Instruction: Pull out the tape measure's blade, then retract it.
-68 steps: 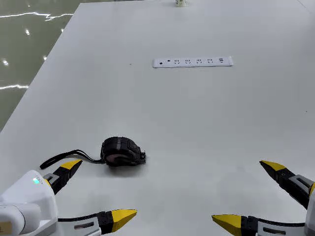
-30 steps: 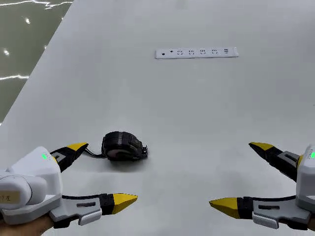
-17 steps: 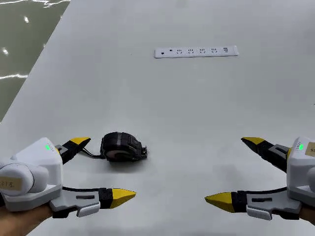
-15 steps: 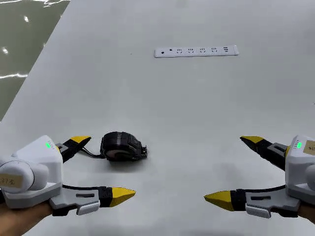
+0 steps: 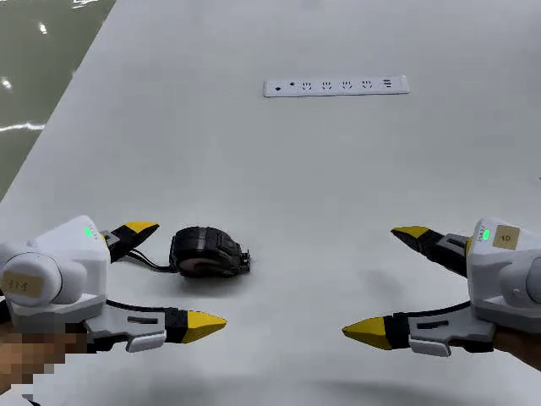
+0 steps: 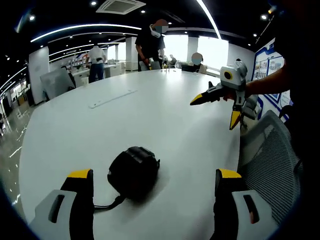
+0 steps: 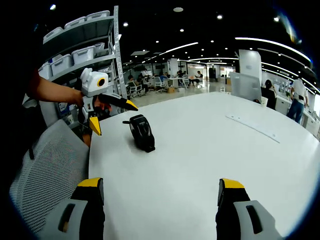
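the tape [image 5: 207,252] lies on the counter [image 5: 338,186], just ahead of your left hand-held gripper [image 5: 184,274], blade not yet out. that one and the right hand-held gripper [image 5: 373,280] both stand wide, holding nothing. slide the left jaws around the tape, clear of its strap [image 5: 152,264], and clamp firmly before the right goes for the blade tip [image 5: 246,259].

The strap [image 5: 150,263] of the tape measure [image 5: 205,252] disappears behind the left gripper [image 5: 190,273]; the blade tip is perhaps that small nub, too small to tell.
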`<act>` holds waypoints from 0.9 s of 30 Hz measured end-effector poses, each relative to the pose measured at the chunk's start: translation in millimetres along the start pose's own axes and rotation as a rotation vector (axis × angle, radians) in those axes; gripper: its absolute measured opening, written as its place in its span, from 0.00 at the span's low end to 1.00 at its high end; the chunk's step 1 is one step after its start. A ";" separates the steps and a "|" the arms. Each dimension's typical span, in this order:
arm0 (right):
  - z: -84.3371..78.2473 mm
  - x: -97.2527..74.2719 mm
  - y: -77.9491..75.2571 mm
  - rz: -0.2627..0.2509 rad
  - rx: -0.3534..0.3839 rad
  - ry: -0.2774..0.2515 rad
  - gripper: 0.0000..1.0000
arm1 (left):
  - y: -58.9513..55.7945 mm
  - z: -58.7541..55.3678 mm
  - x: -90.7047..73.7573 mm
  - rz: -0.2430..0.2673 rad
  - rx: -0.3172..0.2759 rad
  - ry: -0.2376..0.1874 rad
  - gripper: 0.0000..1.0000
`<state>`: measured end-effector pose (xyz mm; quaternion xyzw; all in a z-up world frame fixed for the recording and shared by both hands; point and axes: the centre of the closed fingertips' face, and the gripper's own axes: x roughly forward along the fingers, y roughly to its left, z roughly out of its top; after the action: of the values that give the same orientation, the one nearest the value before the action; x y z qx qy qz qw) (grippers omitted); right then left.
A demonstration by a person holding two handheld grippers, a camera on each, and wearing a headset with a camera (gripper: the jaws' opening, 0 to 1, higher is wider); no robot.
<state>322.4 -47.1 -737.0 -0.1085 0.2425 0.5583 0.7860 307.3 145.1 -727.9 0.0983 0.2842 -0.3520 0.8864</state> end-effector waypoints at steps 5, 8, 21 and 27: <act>1.4 7.5 0.0 0.029 -0.025 0.010 0.93 | 2.0 -0.1 2.5 -0.021 0.016 0.019 0.97; 1.8 12.0 0.6 0.048 -0.045 0.014 0.93 | 1.0 -0.3 3.6 -0.034 0.031 0.033 0.96; 9.2 32.0 0.5 0.116 -0.119 0.012 0.84 | 7.8 0.1 8.4 -0.084 0.087 0.076 0.86; 10.6 42.2 1.2 0.152 -0.150 0.025 0.77 | 12.9 -2.3 9.9 -0.112 0.123 0.105 0.78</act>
<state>335.0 -7.2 -749.1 -0.1553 0.2173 0.6316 0.7279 320.9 149.7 -735.8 0.1548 0.3133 -0.4122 0.8414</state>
